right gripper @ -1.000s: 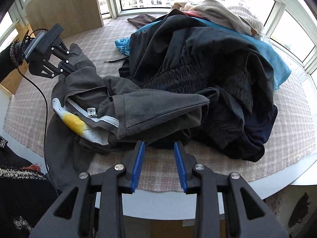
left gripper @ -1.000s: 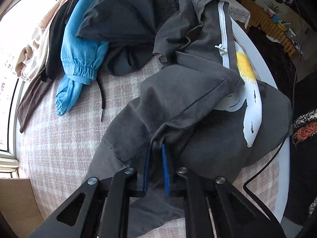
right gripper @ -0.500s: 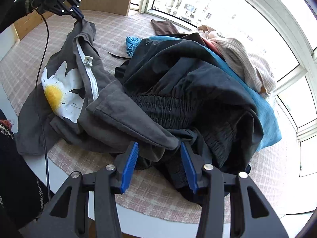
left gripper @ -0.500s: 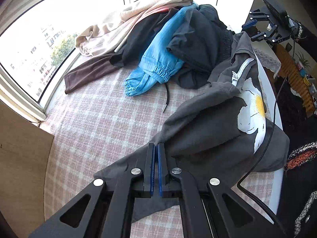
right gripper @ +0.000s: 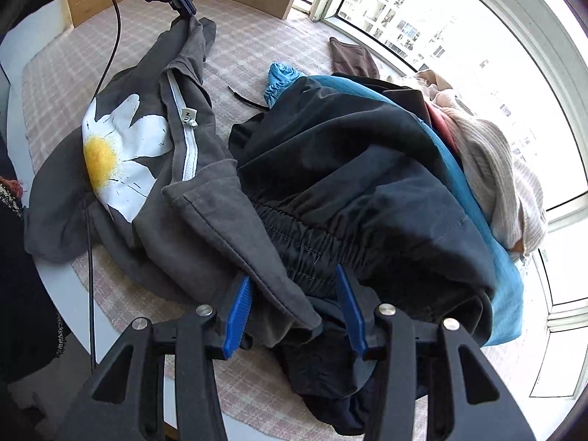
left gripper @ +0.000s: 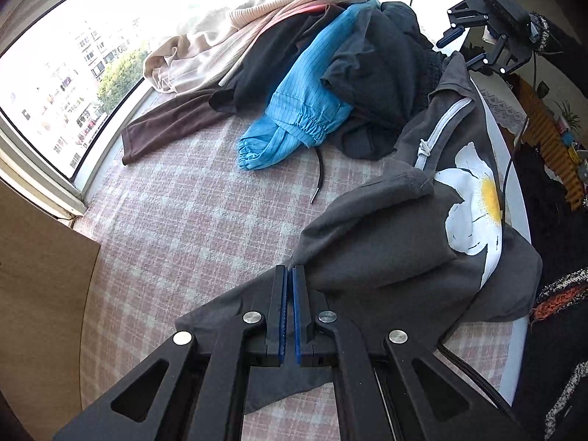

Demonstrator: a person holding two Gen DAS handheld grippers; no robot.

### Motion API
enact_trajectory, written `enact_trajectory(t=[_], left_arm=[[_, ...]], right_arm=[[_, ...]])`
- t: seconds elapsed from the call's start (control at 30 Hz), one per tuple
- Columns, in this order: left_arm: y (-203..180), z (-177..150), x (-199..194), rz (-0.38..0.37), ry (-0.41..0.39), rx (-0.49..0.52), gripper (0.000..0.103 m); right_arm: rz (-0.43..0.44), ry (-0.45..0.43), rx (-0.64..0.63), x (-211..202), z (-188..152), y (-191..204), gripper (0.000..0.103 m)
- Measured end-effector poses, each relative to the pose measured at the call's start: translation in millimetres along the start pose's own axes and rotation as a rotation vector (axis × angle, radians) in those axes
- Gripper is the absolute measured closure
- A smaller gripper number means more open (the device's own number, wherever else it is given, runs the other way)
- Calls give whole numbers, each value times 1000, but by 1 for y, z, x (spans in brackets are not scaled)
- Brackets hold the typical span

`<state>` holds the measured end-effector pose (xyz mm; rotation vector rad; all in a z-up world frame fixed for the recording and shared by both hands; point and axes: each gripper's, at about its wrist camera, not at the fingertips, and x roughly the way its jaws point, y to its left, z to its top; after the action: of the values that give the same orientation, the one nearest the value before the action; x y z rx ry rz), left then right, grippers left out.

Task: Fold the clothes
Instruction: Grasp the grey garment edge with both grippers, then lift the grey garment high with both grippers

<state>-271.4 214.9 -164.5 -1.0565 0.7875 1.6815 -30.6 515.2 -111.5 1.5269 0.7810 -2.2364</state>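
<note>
1. My left gripper (left gripper: 289, 275), at the bottom centre of its own view, has its blue pads pressed together on an edge of the grey daisy garment (left gripper: 386, 250).
2. My right gripper (right gripper: 294, 305) is spread wide, its blue pads (right gripper: 239, 312) either side of a hemmed corner of that same garment without pinching it.
3. The garment runs from the upper left of the right view to the lower centre, across the checked cloth (right gripper: 62, 73), with the daisy print (right gripper: 117, 154) at mid-left.
4. A heap of other clothes (right gripper: 386, 183) fills the right half; a blue piece (left gripper: 294, 125) and a cream knit (left gripper: 228, 36) lie in it.
</note>
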Motion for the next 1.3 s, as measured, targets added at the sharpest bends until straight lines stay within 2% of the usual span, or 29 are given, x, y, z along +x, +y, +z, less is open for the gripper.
enact_trajectory(t=[0.1,0.13,0.23,0.3,0.43,0.6,0.73,0.93,1.13,1.3], left_arm=[[-4,-6,-11,21,-31,-33,101],[-6,-8,-14,28,-41,-45,101],[-10,-13,-25,49,-73,-78,102],[-13,-17,-32,63,-93,-100,102],[-17,-25,-57,106,-151,-157,102],[-14,-34,-161,271,-311,-263,102],[-23,-48,-261,395,-451,-309,102],[-47,-75,-391,612,-547,-357,102],[-95,-118,-502,754,-667,-371,102],[-133,-154,-569,858,-681,-384,102]], right_arm=[[59,24,34,10,2,0,62],[73,23,55,10,2,0,74],[40,-33,100,-5,1,5,95],[5,-74,145,-22,1,8,95],[-137,-199,199,-73,11,12,97],[-257,-418,240,-174,50,7,97],[-303,-592,247,-261,87,11,97],[-358,-784,161,-366,134,44,97],[-268,-915,130,-442,163,83,97],[-235,-967,77,-489,172,122,97]])
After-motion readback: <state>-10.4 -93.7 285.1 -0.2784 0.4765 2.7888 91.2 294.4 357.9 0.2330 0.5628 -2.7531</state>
